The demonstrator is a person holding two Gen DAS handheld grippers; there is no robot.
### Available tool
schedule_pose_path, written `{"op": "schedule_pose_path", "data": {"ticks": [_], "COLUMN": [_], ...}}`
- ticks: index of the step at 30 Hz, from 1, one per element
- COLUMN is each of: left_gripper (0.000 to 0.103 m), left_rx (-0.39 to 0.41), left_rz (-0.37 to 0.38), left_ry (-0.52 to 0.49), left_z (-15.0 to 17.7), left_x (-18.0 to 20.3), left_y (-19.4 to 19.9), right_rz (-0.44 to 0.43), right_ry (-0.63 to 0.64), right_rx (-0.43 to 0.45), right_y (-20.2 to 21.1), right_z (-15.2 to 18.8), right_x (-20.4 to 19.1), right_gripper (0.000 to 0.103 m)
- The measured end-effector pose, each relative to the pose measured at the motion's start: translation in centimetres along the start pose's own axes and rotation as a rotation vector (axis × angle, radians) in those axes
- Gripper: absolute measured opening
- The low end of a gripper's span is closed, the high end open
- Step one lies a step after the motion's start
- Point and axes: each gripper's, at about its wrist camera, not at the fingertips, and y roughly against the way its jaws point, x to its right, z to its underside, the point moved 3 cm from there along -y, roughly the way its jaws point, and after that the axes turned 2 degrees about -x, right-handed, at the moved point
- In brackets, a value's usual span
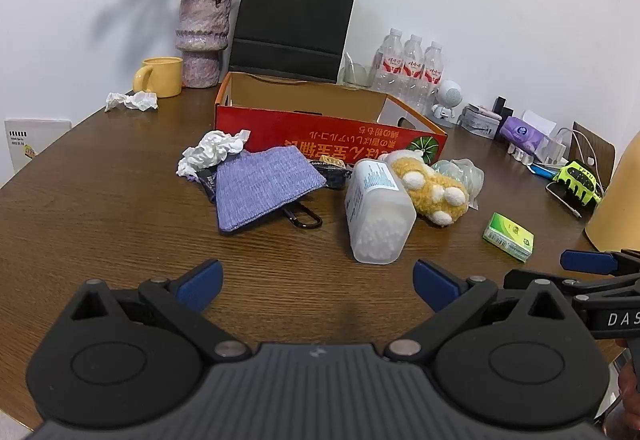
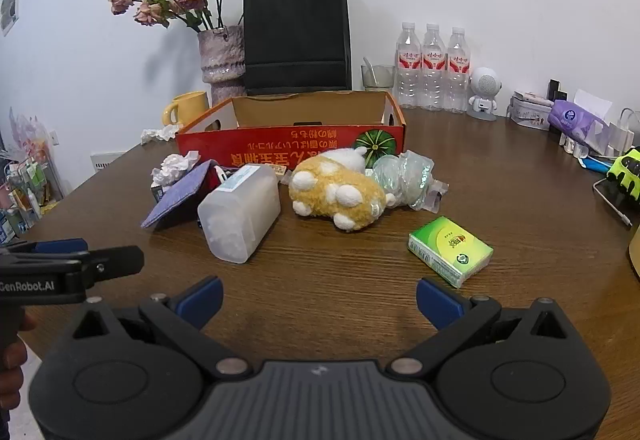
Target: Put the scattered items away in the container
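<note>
Clutter is lying in a loose heap on the dark brown wooden table (image 2: pixel 320 272), just in front of the open red-and-orange cardboard box (image 2: pixel 292 144), which is sitting near the far side. In that heap, a translucent plastic tub of cotton swabs (image 2: pixel 240 214) is lying on its side, touching a flat lilac knitted pouch (image 1: pixel 266 186) on one flank and a yellow-and-white plush toy (image 2: pixel 338 196) on the other. A crumpled white tissue (image 1: pixel 212 154) is resting against the pouch's far edge, and a clear crinkled plastic bag (image 2: pixel 408 178) is sitting beside the toy. A small green cardboard packet (image 2: pixel 450 250) is lying apart, nearer the right gripper (image 2: pixel 319 302). Both it and the left gripper (image 1: pixel 318 286) are hovering low over bare tabletop, blue-padded fingers spread wide and gripping nothing.
</note>
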Motion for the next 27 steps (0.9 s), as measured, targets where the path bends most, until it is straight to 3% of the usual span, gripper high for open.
{"op": "schedule_pose_path", "data": {"ticks": [16,20,27], "left_gripper": [0.103,0.103,0.103], "left_rx": [-0.037,-0.012,-0.041], "left_rz": [0.033,0.035,-0.007], "left_ry": [-0.018,-0.045,-0.065], "left_z": [-1.3,-3.0,-4.2], "left_x": [1.5,3.2,5.0], "left_y": [-2.0,-4.2,-9.5], "right_rz": [0.037,0.123,0.169], "right_ry": [0.034,0.061,0.117], "right_rx": [0.006,0.009,-0.07], "right_y": [-0.9,-3.0,-8.3], "right_z": [-0.9,-2.4,-2.9], "right_x": [1.5,4.1,8.1], "right_gripper": [0.103,0.103,0.102]}}
